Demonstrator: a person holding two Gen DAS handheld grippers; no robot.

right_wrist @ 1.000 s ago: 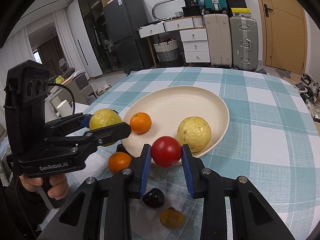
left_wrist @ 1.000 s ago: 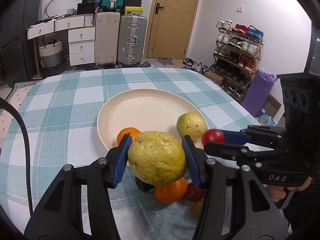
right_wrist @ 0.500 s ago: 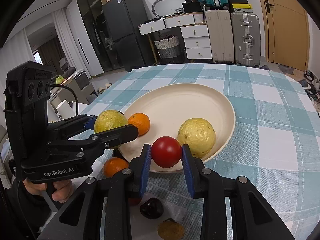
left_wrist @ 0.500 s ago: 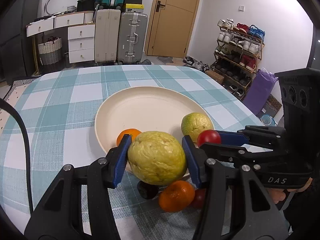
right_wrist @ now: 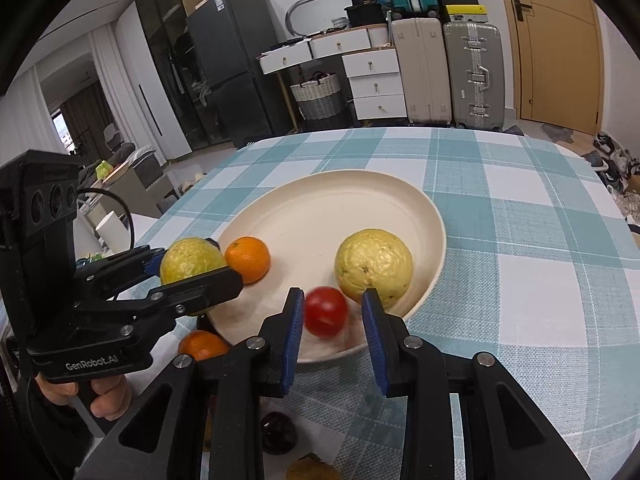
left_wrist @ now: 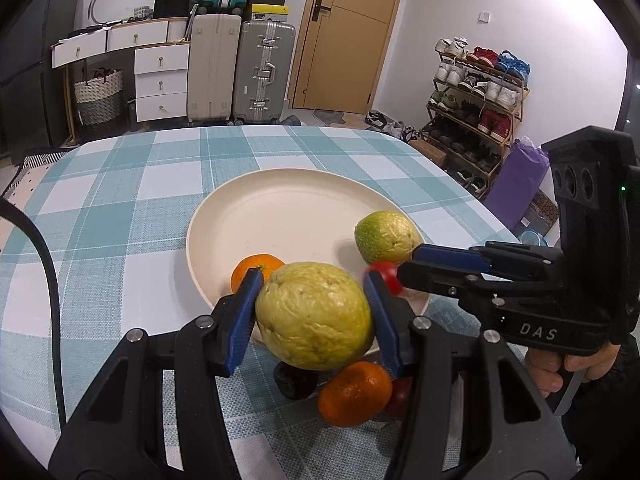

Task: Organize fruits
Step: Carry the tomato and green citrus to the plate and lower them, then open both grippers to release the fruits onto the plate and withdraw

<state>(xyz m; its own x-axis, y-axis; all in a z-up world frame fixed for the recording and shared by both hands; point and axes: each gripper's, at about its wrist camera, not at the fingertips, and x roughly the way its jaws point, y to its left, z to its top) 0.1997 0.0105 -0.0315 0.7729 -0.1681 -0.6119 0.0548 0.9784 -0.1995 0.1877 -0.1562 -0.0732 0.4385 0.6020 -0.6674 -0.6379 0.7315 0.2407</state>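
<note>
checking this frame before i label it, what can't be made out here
- Red tomato: motion-blurred between the open right gripper pads in the right wrist view; resting on the plate or falling, unclear.
- Dark fruit: left wrist view, mostly hidden under the guava held by the left gripper; type unclear.
- Brownish fruit: right wrist view, cut off by the bottom edge.
- Loose orange: right wrist view, partly behind the left gripper body.

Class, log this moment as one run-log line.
left claw: shut on guava | right claw: open, tomato blurred, released above plate
</note>
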